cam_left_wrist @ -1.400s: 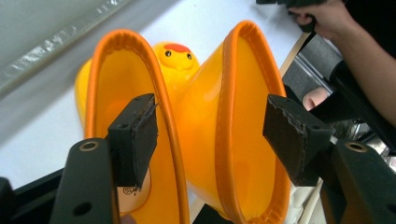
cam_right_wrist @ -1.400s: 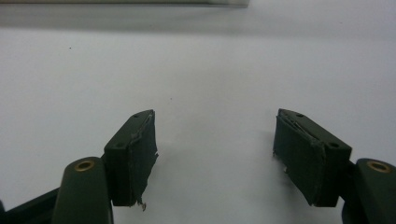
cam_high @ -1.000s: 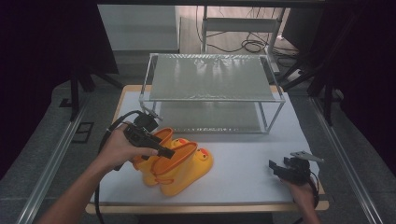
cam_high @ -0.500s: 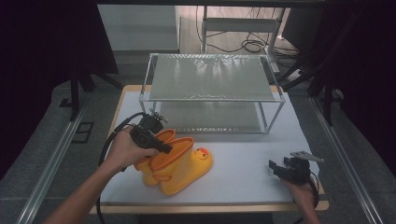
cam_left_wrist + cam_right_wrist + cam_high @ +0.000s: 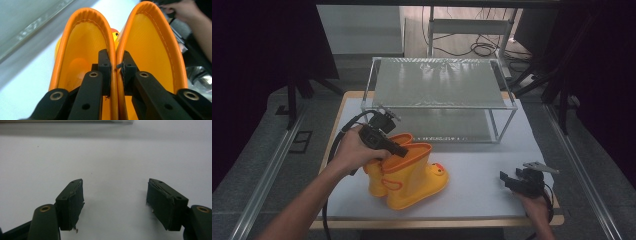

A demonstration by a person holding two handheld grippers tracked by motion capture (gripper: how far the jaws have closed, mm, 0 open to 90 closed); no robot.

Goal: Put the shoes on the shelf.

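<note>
A pair of yellow rubber boots [image 5: 412, 176] with orange rims and a duck face stands on the white table [image 5: 482, 165], front left of centre. My left gripper [image 5: 402, 149] comes down onto their tops. Its jaws have just closed and now pinch the two touching rims together [image 5: 115, 65], one pad inside each boot [image 5: 82, 47]. My right gripper [image 5: 507, 179] rests low at the table's front right. In the right gripper view it is open [image 5: 115, 195], with bare white tabletop between its pads.
A two-level rack [image 5: 439, 82] with a metal frame and shiny shelves stands across the back of the table, just behind the boots. The other hand [image 5: 185, 10] shows far off in the left gripper view. Dark floor and rails flank the table.
The left gripper has closed on the boots' rims and risen a little. The boots have come up from leaning to standing more upright. The right gripper has stayed put.
</note>
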